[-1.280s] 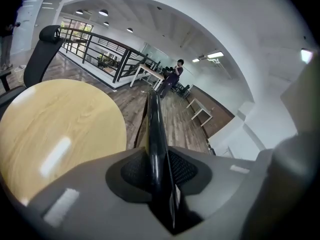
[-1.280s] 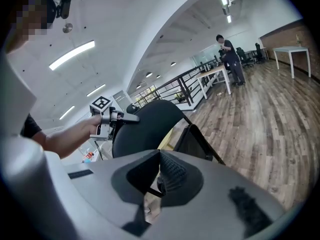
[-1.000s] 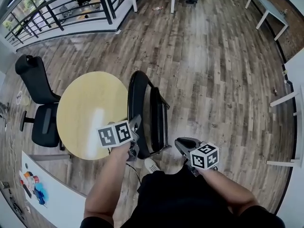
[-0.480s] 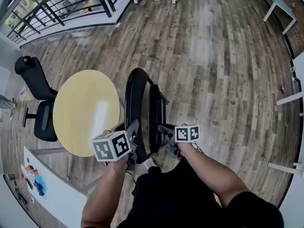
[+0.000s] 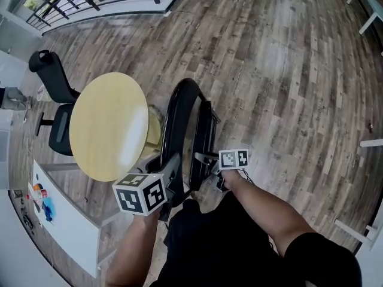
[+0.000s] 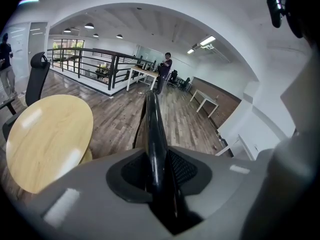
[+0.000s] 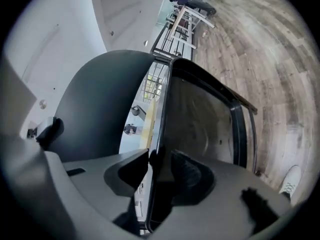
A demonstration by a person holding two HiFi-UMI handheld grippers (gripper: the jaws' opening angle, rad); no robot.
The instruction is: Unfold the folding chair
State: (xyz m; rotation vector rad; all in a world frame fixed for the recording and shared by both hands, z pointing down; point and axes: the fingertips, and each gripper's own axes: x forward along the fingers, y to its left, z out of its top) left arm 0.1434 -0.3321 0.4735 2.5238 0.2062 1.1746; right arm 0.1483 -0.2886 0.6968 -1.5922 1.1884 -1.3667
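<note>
My left claw (image 6: 157,171) clamps the folding chair's (image 5: 185,124) frame (image 6: 152,129); my right claw (image 7: 160,174), jaws just opening, loosely straddles the seat edge (image 7: 162,119), so next I should grip and spread.

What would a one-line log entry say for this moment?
folding chair: folded, beside round table | left gripper: clamped on frame | right gripper: jaws just opened, seat edge between them

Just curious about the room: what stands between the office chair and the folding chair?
A round table, as the head view shows: the office chair is at its left, the folding chair at its right.
</note>
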